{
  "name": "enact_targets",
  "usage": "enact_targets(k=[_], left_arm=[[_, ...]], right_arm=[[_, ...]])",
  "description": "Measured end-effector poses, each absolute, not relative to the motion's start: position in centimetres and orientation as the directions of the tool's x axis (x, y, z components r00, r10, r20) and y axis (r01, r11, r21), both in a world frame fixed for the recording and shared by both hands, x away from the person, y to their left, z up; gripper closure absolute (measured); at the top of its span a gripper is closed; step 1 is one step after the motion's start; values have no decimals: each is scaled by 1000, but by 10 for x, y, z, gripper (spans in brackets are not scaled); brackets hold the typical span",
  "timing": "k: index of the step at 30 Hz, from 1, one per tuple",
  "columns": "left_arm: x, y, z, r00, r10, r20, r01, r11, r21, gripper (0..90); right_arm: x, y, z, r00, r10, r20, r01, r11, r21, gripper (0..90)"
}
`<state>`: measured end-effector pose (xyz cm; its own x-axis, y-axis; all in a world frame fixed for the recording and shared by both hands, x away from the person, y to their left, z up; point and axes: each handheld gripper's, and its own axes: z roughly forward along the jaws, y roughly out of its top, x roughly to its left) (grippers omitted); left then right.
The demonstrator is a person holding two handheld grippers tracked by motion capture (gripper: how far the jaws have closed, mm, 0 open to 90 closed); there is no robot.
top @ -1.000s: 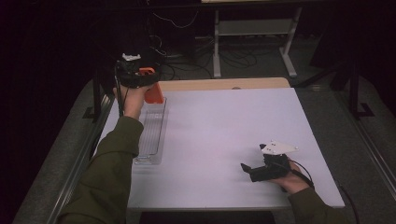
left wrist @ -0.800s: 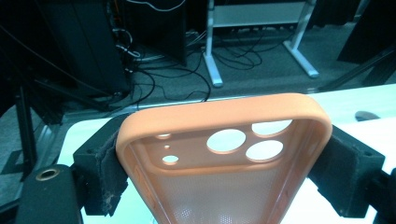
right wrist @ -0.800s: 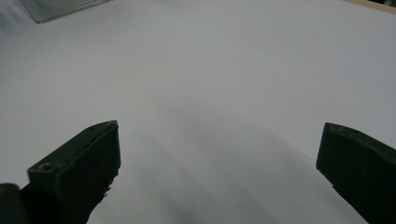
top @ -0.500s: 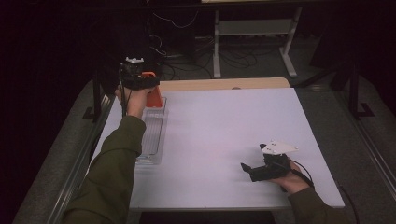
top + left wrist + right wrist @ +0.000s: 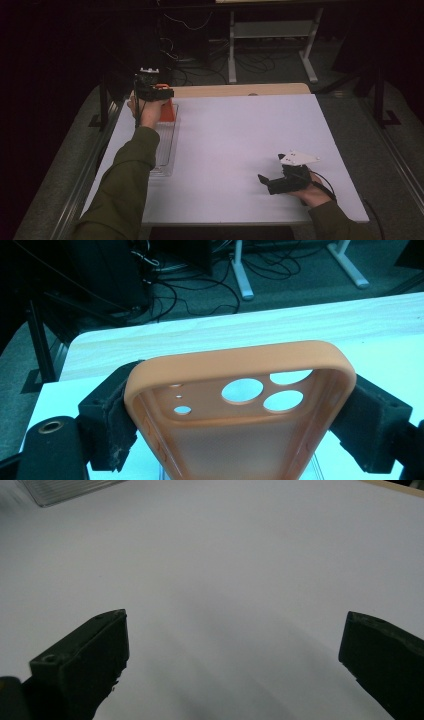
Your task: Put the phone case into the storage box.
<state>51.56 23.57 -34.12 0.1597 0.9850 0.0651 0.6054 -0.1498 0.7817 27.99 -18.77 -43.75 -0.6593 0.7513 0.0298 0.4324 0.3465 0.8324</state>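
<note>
An orange phone case (image 5: pixel 240 405) with round camera holes sits between the jaws of my left gripper (image 5: pixel 240 430), whose pads press on its two long sides. In the high view my left gripper (image 5: pixel 159 95) holds the orange case (image 5: pixel 168 111) over the far end of a clear plastic tray (image 5: pixel 162 150) at the table's left. My right gripper (image 5: pixel 263 179) rests on the white table (image 5: pixel 240 135) near the front right, pointing left. Its jaws stand wide open over bare table in the right gripper view (image 5: pixel 235 650).
A strip of bare wood (image 5: pixel 240 90) runs along the table's far edge. Beyond it the floor holds cables and a white frame's legs (image 5: pixel 270 45). A corner of the clear tray (image 5: pixel 70 489) shows far ahead of the right gripper.
My left gripper has come down with the orange case, closer to the tray's far end. The right gripper has kept still.
</note>
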Motion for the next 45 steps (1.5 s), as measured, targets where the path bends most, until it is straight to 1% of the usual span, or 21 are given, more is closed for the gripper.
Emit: enact_targets(k=[3,8,14,19,23,36,38,42,44,45], left_arm=[[517,234,-345,151,987,60,612,-141,778,155],[520,231,-353,149,984,96,626,-169,761,154],[524,228,-357,117,988,104,617,-155,771,147],[529,227,-361,111,988,107,604,-152,782,143],[533,227,-361,134,984,120,605,-177,776,141],[539,232,-364,166,980,105,590,-184,786,134],[539,232,-365,171,982,84,592,-171,788,117],[540,234,-365,192,978,85,590,-184,786,95],[541,234,-367,192,978,80,595,-181,783,38],[541,234,-368,185,980,76,598,-174,782,38]], right_arm=[[280,-188,-437,-662,749,27,430,350,832,0],[279,-188,-437,-660,750,34,434,345,832,0],[279,-188,-437,-660,751,34,433,343,833,0],[279,-188,-436,-660,750,34,433,343,834,0],[279,-188,-436,-661,750,34,431,342,835,0],[279,-189,-436,-659,751,36,434,340,835,0],[279,-189,-437,-658,752,36,434,340,834,0],[279,-189,-437,-660,751,35,435,343,833,0],[279,-189,-437,-660,751,36,435,342,833,0],[279,-189,-437,-660,751,36,435,342,833,0]])
